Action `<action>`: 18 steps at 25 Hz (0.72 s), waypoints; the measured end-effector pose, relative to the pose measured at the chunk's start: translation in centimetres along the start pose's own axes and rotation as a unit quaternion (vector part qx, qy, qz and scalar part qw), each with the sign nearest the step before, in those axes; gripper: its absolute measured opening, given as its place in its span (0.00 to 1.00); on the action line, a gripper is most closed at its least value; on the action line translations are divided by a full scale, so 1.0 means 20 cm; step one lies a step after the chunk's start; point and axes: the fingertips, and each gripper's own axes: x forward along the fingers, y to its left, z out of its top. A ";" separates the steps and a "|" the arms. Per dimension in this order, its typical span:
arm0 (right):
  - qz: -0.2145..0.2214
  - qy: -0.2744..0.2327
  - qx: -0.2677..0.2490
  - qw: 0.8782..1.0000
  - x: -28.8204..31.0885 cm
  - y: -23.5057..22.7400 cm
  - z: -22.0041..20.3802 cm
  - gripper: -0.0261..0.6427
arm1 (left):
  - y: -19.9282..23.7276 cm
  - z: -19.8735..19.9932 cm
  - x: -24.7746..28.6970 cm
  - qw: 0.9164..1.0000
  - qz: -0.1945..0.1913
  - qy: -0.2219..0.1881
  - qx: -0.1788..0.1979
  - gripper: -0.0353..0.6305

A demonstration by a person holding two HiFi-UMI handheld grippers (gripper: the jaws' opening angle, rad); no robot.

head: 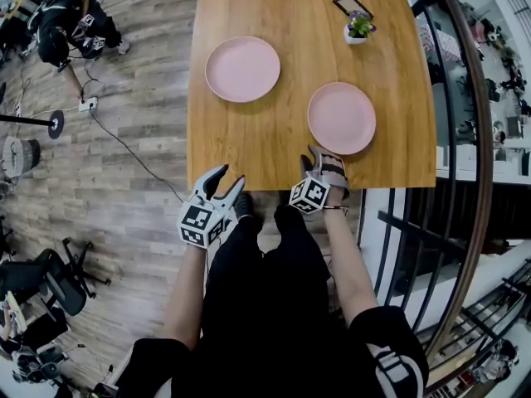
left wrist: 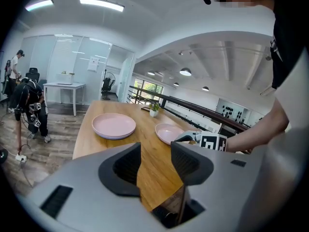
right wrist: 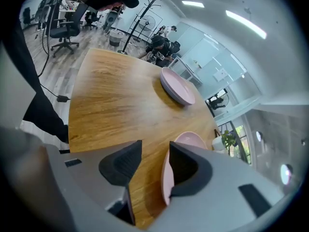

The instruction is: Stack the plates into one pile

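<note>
As the head view looks steeply down, a wooden table fills the upper middle of the frame, with its near edge across the centre. Two pink plates lie flat on it, well apart and not stacked. The left plate sits up and left of centre, and the right plate sits lower and to the right, close to the near edge.

The left gripper is at the near edge, below the left plate and well short of it. In the left gripper view its jaws stand apart, with only bare tabletop between them, so it holds nothing. The right gripper is just below the right plate, with its tips at that plate's near rim. In the right gripper view its jaws are also apart. The pink rim shows in the gap close against the right-hand jaw, but the pads are not clamped on it.

Near the table's upper right corner stands a small potted plant, and just above it lies a dark card.
</note>
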 end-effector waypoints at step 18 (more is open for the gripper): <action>0.023 0.009 -0.011 1.000 0.05 -0.05 -0.37 0.33 | -0.26 -0.02 0.22 1.000 0.019 0.007 -0.008 0.38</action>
